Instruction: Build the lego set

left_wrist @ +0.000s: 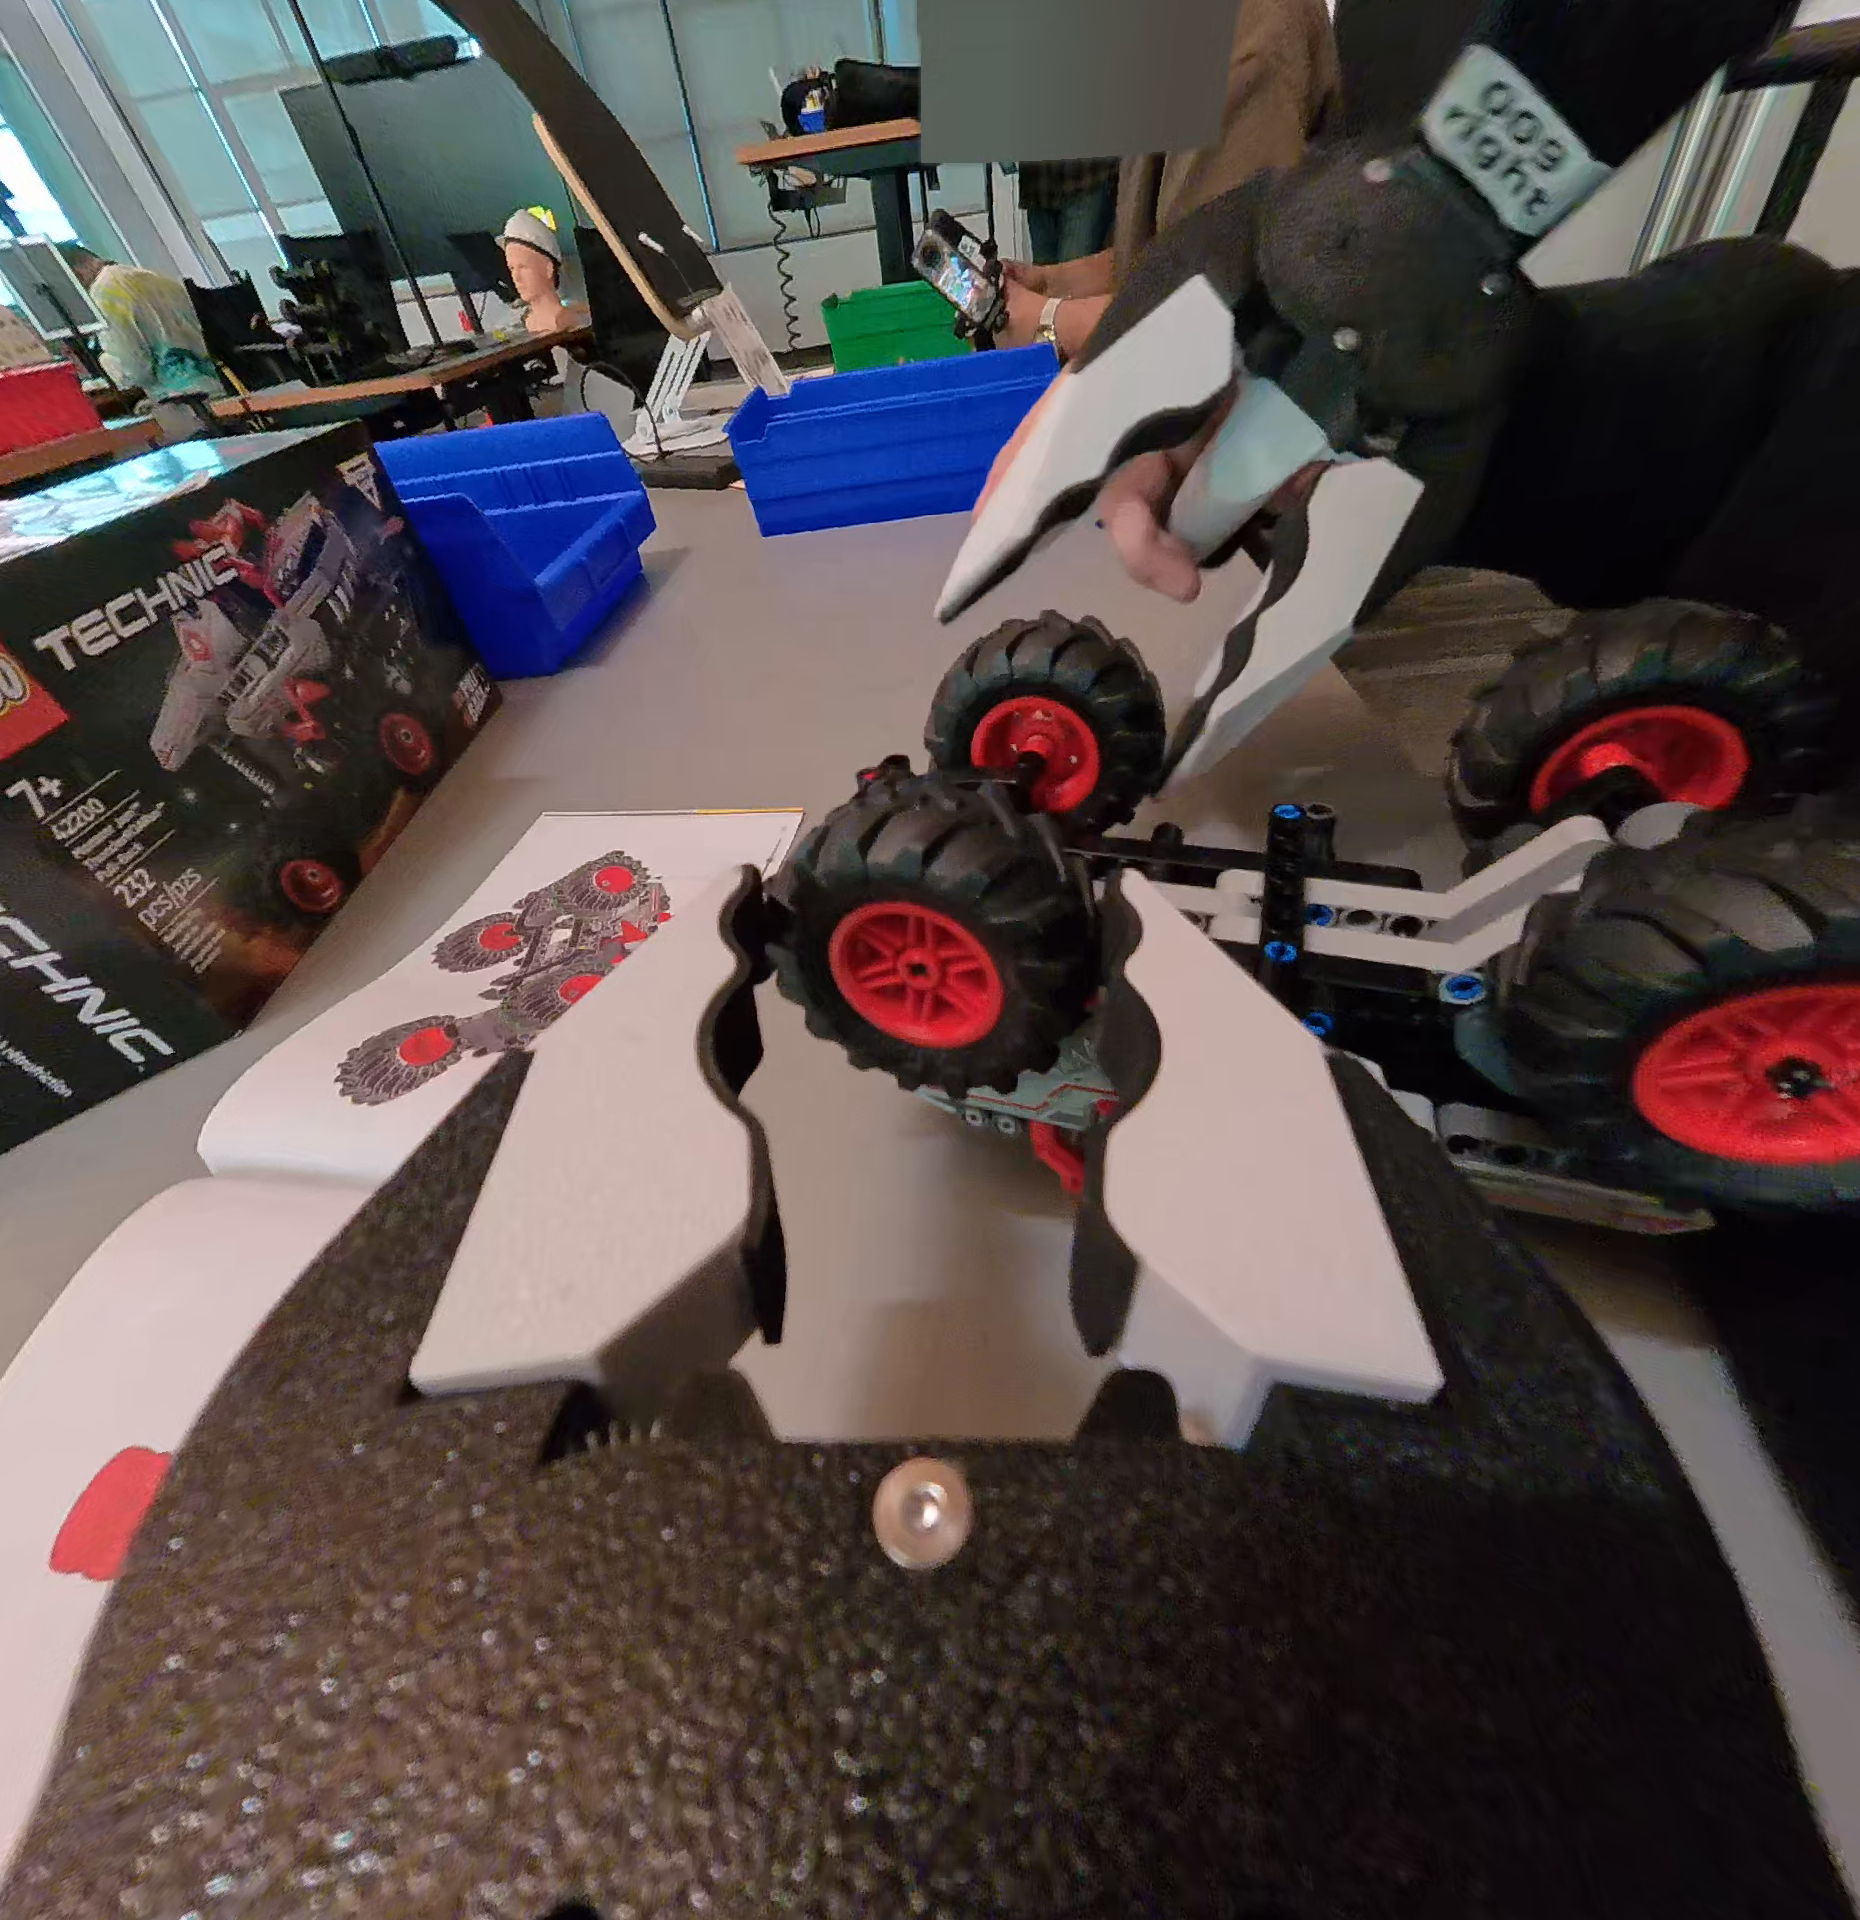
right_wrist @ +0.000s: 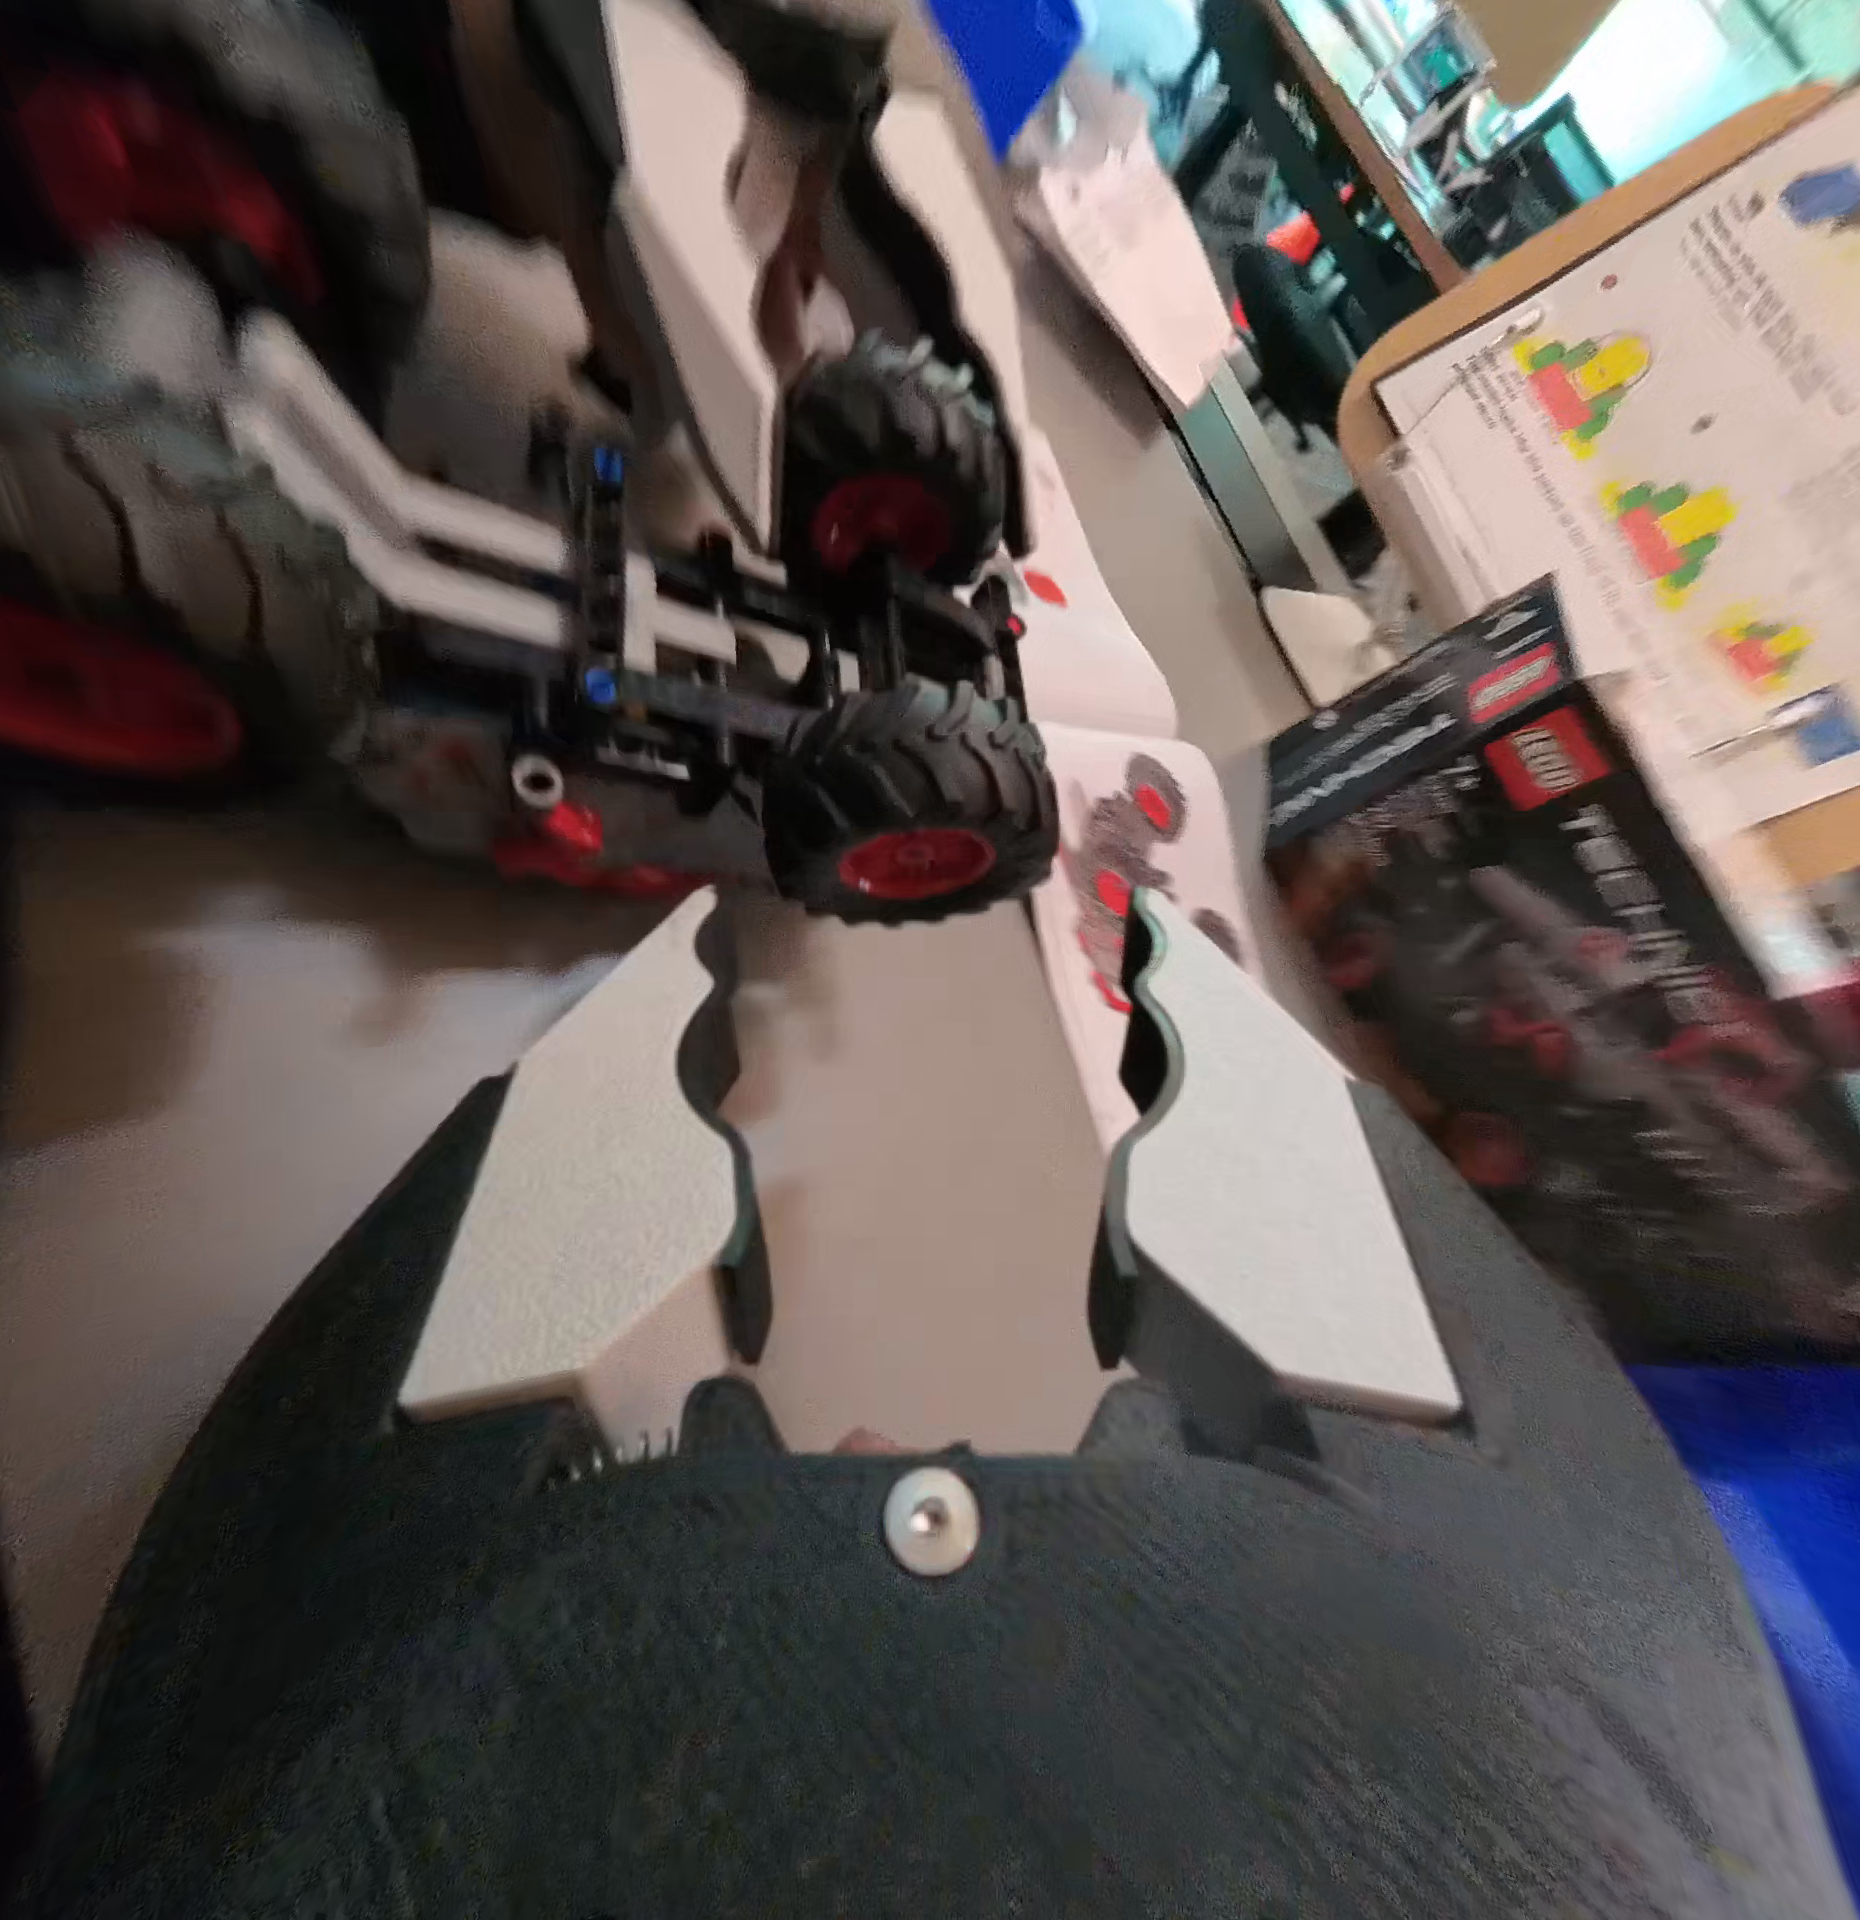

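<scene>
The lego truck chassis (left_wrist: 1352,914), white and black beams with blue pins, lies tilted on the grey table. It has several black tyres with red hubs. My left gripper (left_wrist: 931,894) is shut on one front wheel (left_wrist: 921,971), its fingers pressing both sides of the tyre. My right gripper (left_wrist: 1061,691) is open and empty, coming down from the upper right with its tips by the other front wheel (left_wrist: 1040,727). In the right wrist view, the right gripper (right_wrist: 926,914) is open just short of that wheel (right_wrist: 905,821). The held wheel (right_wrist: 895,468) sits behind it.
The lego box (left_wrist: 199,727) stands at the left, with the open instruction booklet (left_wrist: 552,966) beside it. Two blue bins (left_wrist: 531,530) (left_wrist: 884,436) are at the back of the table. A board with brick pictures (right_wrist: 1684,468) stands beyond the box. People are in the background. Across from one pair of fingers to the other is roughly 8 cm.
</scene>
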`<state>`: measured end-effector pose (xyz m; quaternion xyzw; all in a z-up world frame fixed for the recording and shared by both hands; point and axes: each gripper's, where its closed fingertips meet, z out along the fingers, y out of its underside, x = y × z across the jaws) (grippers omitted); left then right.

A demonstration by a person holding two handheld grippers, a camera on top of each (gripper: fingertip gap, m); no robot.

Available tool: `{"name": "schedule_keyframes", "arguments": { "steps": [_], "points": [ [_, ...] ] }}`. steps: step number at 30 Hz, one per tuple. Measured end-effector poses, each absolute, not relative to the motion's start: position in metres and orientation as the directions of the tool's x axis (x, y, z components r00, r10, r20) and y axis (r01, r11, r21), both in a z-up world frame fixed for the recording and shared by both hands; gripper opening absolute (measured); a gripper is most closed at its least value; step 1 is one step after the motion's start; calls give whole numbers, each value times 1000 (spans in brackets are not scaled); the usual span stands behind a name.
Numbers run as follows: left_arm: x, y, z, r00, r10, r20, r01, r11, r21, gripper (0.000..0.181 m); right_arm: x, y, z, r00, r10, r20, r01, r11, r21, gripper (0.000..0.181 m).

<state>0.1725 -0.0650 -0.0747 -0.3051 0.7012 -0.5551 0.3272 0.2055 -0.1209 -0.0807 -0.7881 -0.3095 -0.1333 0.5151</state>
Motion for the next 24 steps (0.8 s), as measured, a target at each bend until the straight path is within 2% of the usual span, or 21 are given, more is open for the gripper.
{"name": "schedule_keyframes", "arguments": {
  "steps": [1,3,6,7,8,14,24],
  "points": [
    [172,-66,-74,-604,-787,-128,-57,202,-978,62,200,-120,-80,831,360,424,526,-264,-808,77],
    [170,-67,-73,-614,-777,-140,-46,213,-976,62,189,-118,-79,878,407,252,368,-235,-900,79],
    [169,-68,-73,-623,-767,-153,-38,225,-974,62,187,-112,-73,884,421,203,291,-155,-944,75],
    [169,-68,-73,-624,-766,-154,-39,227,-973,62,187,-110,-71,883,425,196,277,-137,-951,69],
    [169,-68,-73,-625,-766,-153,-42,229,-973,62,189,-108,-68,887,417,198,271,-124,-954,62],
    [168,-68,-73,-601,-784,-157,-54,235,-970,62,189,-101,-82,873,442,206,304,-164,-938,68],
    [165,-63,-74,-564,-794,-226,-46,303,-952,62,185,-91,-76,842,453,294,383,-117,-917,63]
  ]
}}
